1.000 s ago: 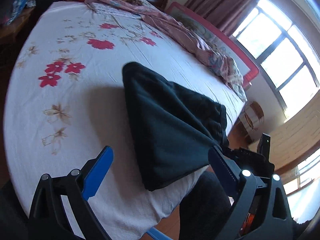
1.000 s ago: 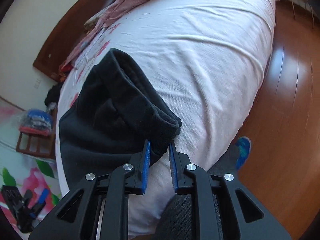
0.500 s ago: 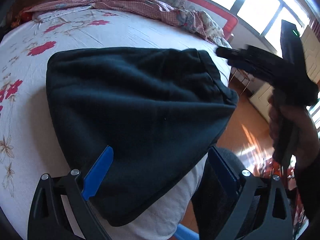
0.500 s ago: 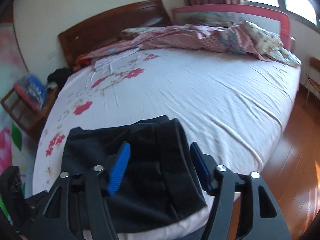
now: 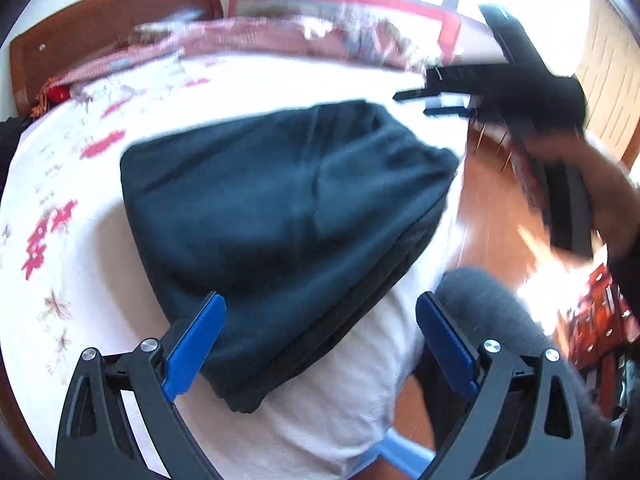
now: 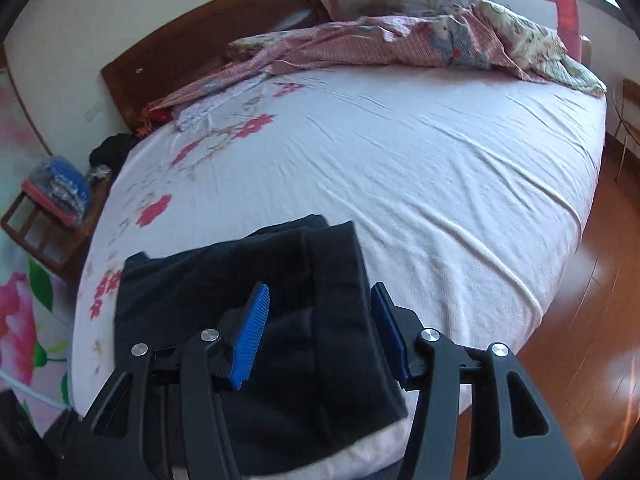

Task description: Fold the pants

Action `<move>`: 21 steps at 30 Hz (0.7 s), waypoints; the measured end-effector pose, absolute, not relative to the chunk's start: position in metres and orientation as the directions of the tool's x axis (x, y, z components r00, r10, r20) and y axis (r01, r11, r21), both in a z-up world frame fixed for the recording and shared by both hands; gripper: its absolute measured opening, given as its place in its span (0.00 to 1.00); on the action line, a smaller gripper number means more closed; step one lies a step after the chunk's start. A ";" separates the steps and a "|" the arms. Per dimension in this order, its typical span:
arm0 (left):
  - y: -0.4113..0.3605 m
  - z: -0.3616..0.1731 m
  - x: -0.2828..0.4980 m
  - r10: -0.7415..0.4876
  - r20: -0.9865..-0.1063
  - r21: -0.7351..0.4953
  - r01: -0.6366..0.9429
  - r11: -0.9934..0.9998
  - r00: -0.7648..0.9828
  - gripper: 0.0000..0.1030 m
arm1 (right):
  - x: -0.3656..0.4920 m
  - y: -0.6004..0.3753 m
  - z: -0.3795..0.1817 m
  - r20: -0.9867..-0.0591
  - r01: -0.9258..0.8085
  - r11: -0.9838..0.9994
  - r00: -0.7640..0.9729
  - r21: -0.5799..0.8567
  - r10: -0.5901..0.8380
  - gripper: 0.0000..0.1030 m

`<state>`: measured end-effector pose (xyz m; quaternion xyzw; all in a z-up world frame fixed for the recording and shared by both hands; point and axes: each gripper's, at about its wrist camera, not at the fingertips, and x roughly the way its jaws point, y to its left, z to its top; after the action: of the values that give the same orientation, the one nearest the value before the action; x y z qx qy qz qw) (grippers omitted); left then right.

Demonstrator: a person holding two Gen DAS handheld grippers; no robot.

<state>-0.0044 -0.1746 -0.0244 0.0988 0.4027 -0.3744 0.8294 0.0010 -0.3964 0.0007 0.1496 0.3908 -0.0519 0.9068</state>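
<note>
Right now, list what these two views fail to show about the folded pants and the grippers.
- Left wrist: the right gripper is motion-blurred, so its jaw state is unreadable.
- Right wrist: the gripper's frame covers the near edge of the black pants.
- Both: the pants' underside lies hidden against the bed sheet.

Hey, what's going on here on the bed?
A person with a gripper in each hand is folding dark pants on a floral bed sheet. The pants lie in a folded bundle near the bed's edge. The left gripper and right gripper are both open, gripping nothing.
</note>
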 end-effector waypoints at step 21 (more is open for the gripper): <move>-0.068 -0.012 0.096 -0.745 -0.602 -0.632 0.398 0.665 0.287 0.98 | 0.030 -0.496 -0.053 -0.651 0.243 0.712 0.659 0.659 0.377 0.66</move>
<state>0.0963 -0.0681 -0.0121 -0.1838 0.4716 -0.3658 0.7810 0.0304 -0.4957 -0.0528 0.3773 0.4110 0.0406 0.8289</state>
